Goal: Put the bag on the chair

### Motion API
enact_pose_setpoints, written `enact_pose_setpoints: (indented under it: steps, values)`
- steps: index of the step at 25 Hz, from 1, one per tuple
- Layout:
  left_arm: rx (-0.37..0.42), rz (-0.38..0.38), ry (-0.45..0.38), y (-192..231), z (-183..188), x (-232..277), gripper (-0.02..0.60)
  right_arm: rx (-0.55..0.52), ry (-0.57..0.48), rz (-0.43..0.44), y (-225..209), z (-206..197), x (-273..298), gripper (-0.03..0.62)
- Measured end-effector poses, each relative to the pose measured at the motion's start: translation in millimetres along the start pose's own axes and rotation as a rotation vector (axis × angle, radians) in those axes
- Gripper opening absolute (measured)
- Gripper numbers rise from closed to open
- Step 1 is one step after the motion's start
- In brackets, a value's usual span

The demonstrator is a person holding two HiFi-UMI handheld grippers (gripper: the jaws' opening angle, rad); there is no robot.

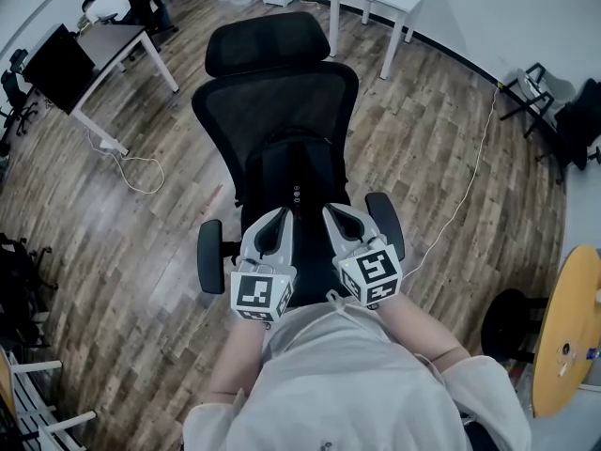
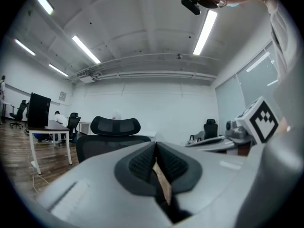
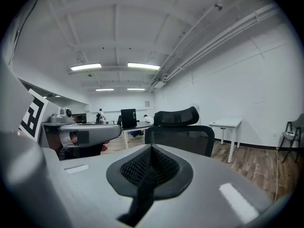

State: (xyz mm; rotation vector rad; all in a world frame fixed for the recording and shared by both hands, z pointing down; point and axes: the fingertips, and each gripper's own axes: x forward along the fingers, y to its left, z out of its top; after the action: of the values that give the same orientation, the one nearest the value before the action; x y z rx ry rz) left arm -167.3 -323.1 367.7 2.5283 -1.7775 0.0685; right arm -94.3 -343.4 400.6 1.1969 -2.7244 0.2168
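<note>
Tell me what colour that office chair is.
The chair is black all over, with a mesh back; the head view shows it best.

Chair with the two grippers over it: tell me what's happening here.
A person holds the left gripper and the right gripper above a black office chair, both shut. The right one pinches a black strap, the left a thin tan strip, probably parts of the black bag that looks set down on the chair. Nothing is released yet.

- The left gripper [image 1: 279, 214]: pale grey shell, black ribbed pads [image 2: 141, 164], black-and-white marker cube [image 1: 261, 292] at 6 o'clock.
- The right gripper [image 1: 332, 210]: matching grey shell and cube.
- Loose white shirt [image 1: 347, 383], short sleeves [image 1: 481, 385].
</note>
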Motion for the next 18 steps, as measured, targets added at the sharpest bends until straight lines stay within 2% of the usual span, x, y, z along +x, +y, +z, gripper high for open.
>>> enact_pose_setpoints:
  steps: [6,18]
  values:
    - [-0.08,0.003,-0.02,5,5,3,0.006,0.007,0.01,0.007,-2,-2,3,-0.002]
    - [-0.044,0.037,0.02,14,-4,19,0.006,-0.008,0.024,0.0,-16,-1,13,0.0]
